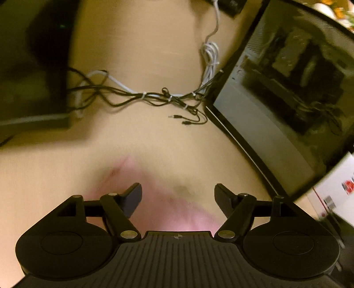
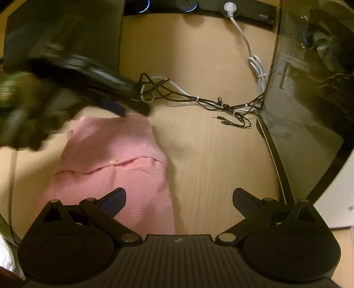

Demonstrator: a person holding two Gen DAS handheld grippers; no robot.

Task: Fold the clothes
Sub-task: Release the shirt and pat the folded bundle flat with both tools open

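A pink garment (image 2: pixel 110 159) lies partly folded on the wooden table (image 2: pixel 210 155), a small pale button showing near its fold line. My right gripper (image 2: pixel 179 199) hovers open over the garment's near right edge, its left finger above the cloth. At the garment's far edge the left gripper (image 2: pixel 124 108) shows up blurred in the right wrist view, held by a gloved hand (image 2: pixel 33 110). In the left wrist view my left gripper (image 1: pixel 178 195) stands open just above a blurred corner of the pink garment (image 1: pixel 177 212), nothing between its fingers.
A bundle of black and white cables (image 1: pixel 154 96) crosses the table beyond the garment. A glass-sided computer case (image 1: pixel 287 88) stands at the right, a dark box (image 1: pixel 33 88) at the left. A black power strip (image 2: pixel 221 8) lies along the far edge.
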